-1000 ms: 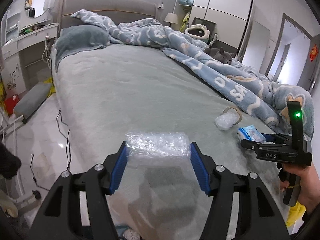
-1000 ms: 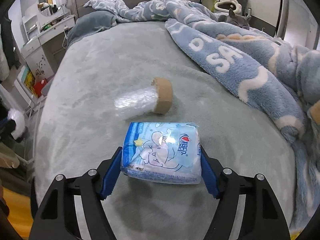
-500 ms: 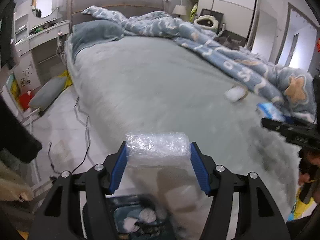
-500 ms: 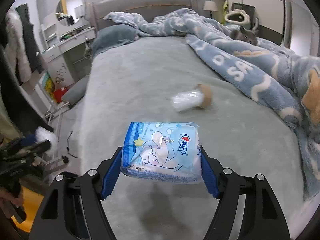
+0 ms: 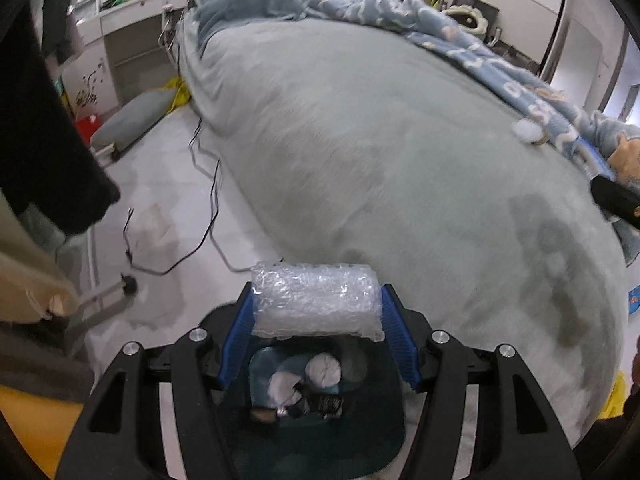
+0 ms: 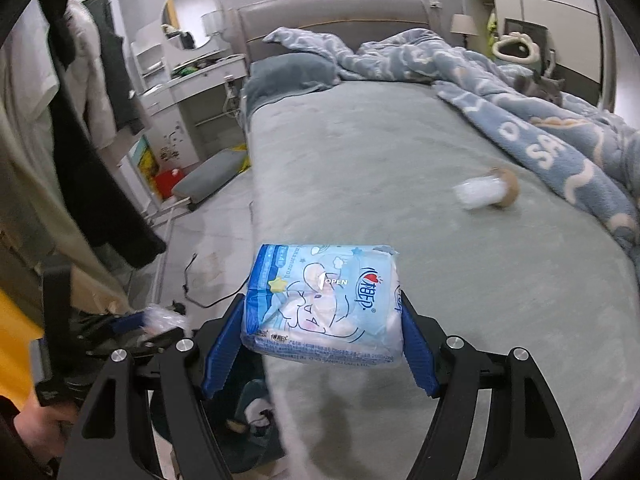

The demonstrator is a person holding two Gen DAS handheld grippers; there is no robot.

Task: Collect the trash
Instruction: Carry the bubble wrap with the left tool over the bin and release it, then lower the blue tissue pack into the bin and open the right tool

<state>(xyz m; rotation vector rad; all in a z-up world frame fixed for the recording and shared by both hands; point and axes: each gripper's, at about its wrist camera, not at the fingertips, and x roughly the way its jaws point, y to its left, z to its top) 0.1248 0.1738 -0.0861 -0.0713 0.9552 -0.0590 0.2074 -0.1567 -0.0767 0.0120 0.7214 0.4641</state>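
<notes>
While the left gripper point(image 5: 316, 320) hangs over the bin point(image 5: 320, 436), its blue pads press both ends of a bubble wrap roll point(image 5: 316, 300), which lies crosswise between the jaws, directly above the bin's mouth. Inside the bin sit white crumpled wads point(image 5: 324, 372) and some dark scraps too blurred to name. The bin stands on the floor against the near edge of the bed point(image 5: 380, 152).

Right of the bin, the right gripper point(image 6: 322, 328) clamps a blue tissue pack point(image 6: 320, 304) by its two short sides, the printed face up, held above the bed's near corner. In the right wrist view the bin point(image 6: 256, 420) shows below that gripper, partly hidden by the bed's edge.

Farther from the bin, on the bed's grey cover, lies a second clear roll with a brown cardboard ring point(image 6: 488, 194), just beside the rumpled blue blanket point(image 6: 560, 148). Beyond that, far from the bin, a grey cat point(image 6: 540, 84) rests on the blanket.
</notes>
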